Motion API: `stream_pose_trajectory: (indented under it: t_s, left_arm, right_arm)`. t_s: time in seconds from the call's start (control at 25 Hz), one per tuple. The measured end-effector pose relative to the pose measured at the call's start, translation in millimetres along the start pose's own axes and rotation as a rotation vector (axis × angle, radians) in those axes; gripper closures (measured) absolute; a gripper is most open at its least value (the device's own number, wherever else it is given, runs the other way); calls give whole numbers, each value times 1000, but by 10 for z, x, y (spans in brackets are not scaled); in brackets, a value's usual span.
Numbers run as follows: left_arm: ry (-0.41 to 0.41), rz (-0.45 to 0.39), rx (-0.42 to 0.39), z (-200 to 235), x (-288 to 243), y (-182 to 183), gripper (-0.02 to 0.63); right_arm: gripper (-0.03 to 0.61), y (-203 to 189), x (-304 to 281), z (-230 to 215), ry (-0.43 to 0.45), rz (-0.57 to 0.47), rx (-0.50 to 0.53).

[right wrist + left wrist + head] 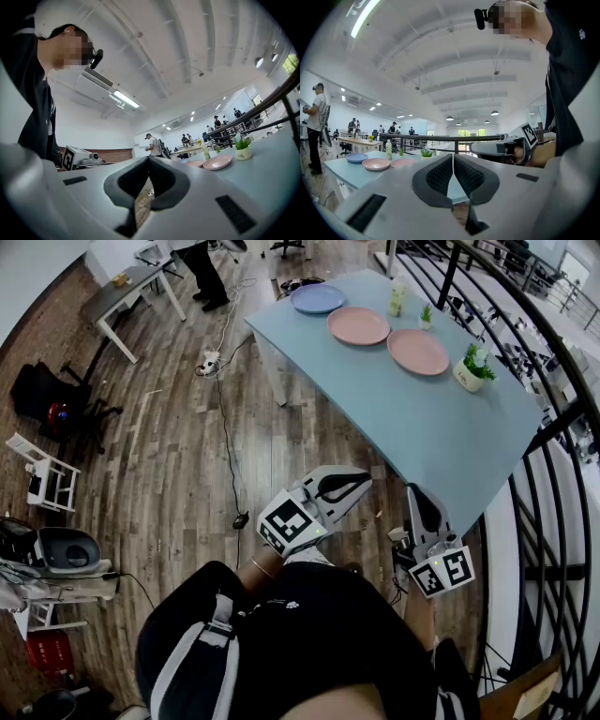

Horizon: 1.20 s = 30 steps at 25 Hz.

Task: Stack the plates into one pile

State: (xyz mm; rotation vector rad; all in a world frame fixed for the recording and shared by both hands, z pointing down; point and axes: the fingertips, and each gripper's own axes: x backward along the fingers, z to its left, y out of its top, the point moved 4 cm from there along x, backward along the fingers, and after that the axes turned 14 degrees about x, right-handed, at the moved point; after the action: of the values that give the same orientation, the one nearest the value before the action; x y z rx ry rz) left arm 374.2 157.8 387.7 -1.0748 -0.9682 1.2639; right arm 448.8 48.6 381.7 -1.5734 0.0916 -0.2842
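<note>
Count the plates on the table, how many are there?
3. The blue plate at the far end of the table, the middle pink plate next to it, the last pink plate nearest the white plant pot. None looks hidden.

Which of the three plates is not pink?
The blue plate, at the row's far end; the middle plate and the near plate are pink.
</note>
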Motion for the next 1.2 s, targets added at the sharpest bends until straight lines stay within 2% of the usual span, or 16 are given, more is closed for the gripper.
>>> stream_pose_trajectory:
  t_s: [0.2, 0.56, 0.84, 1.2]
  left_arm:
    - [21, -5, -11, 33, 83, 66, 594]
    - [11, 5, -13, -32, 94, 15, 594]
    - [-32, 26, -15, -105, -36, 9, 594]
    - [-47, 26, 11, -12, -155, 52, 594]
  right_arm:
    - [577, 42, -52, 60, 10, 0, 5]
    - [577, 5, 13, 98, 13, 1, 4]
    - [577, -7, 139, -3, -44, -32, -67]
    - [577, -64, 95, -135, -71, -13, -69]
